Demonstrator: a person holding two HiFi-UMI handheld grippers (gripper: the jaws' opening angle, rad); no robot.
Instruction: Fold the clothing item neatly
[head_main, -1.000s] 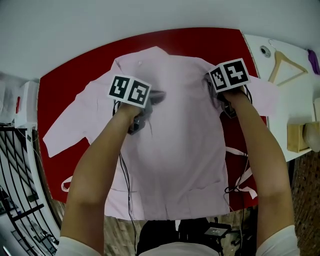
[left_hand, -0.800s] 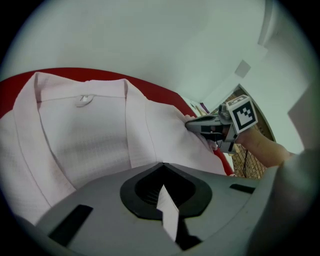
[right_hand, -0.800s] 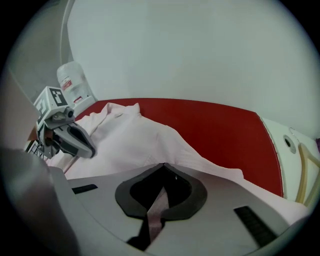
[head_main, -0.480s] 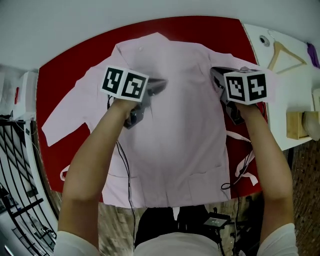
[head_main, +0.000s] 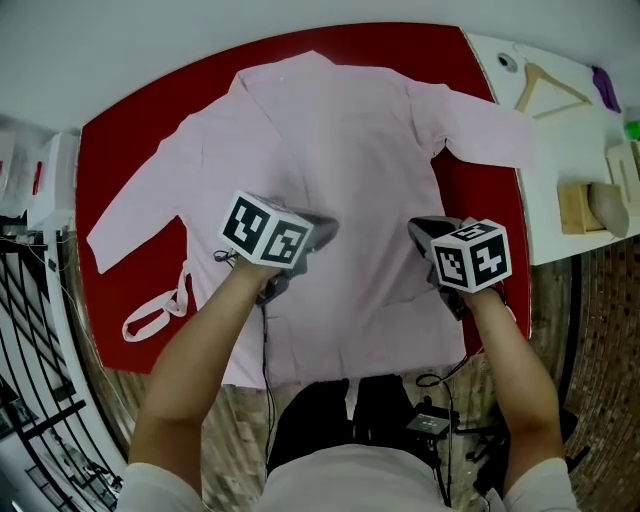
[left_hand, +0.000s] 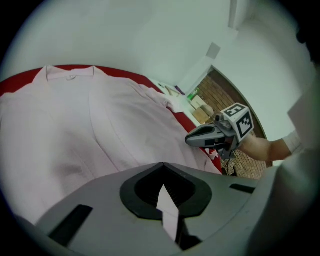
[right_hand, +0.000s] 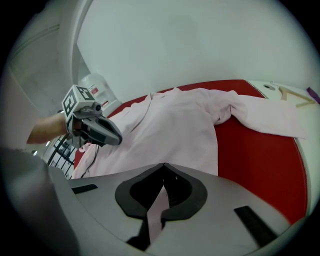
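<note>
A pale pink shirt (head_main: 340, 150) lies spread flat on the red table (head_main: 130, 150), collar at the far side and both sleeves out to the sides. My left gripper (head_main: 325, 228) hovers over the shirt's lower left part, jaws shut. The right gripper (head_main: 415, 228) is level with it over the lower right part, also shut. No fabric looks lifted or pinched. In the left gripper view the shirt (left_hand: 85, 130) fills the ground ahead and the right gripper (left_hand: 192, 140) shows at the right. In the right gripper view the left gripper (right_hand: 117, 139) hangs above the shirt (right_hand: 175, 125).
A pink tie strap (head_main: 155, 315) loops off the shirt at the near left. A white table (head_main: 560, 240) on the right carries a wooden hanger (head_main: 545, 85) and a wooden block (head_main: 578, 205); the right sleeve (head_main: 490, 130) reaches onto it. A black metal rack (head_main: 30, 380) stands at the left.
Both grippers have come back from the shoulder area toward me, to the shirt's lower half, still shut. The shirt stays flat; the head view has shifted.
</note>
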